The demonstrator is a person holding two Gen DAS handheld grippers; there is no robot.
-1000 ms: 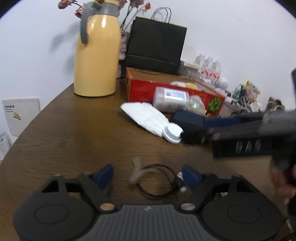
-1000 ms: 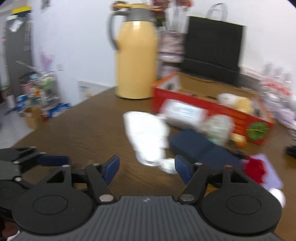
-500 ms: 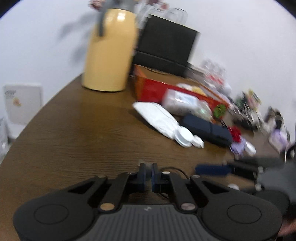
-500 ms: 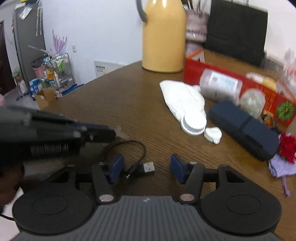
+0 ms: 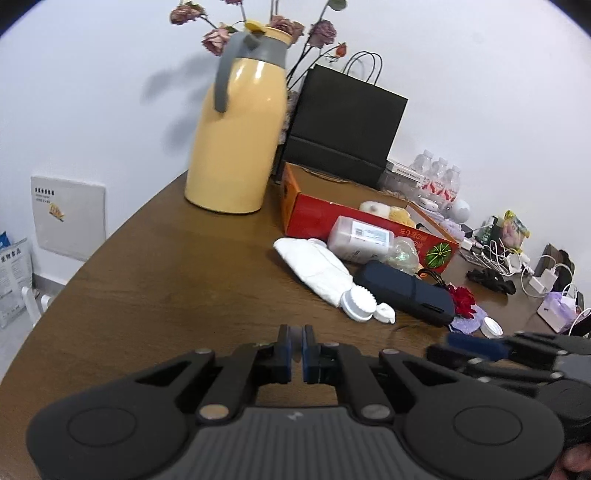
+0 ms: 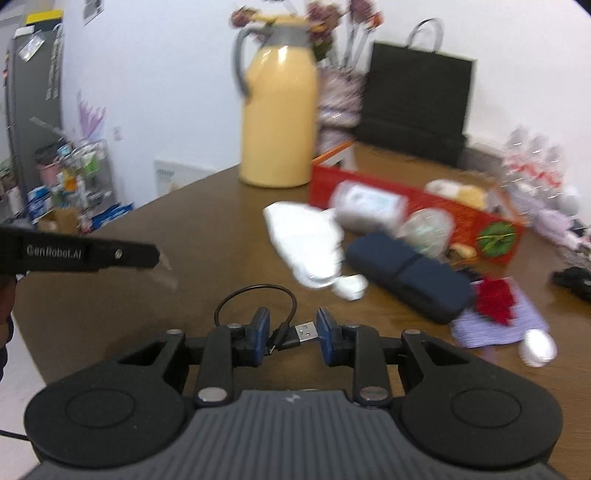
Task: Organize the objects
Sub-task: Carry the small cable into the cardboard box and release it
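Cable (image 6: 258,295) plug lies between closing right gripper (image 6: 291,338) fingers.

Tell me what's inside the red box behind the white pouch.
In the red box, a pale rounded item and a yellow one show above the near wall. That wall and the plastic container leaning against it hide the box floor and anything lower.

Home: cluttered table (image 5: 155,280), thermos (image 5: 236,140), flowers (image 5: 218,37).

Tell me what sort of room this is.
Probably a lived-in home or small office room: a cluttered wooden table with a yellow thermos jug, a vase of dried flowers, and chargers by the wall.
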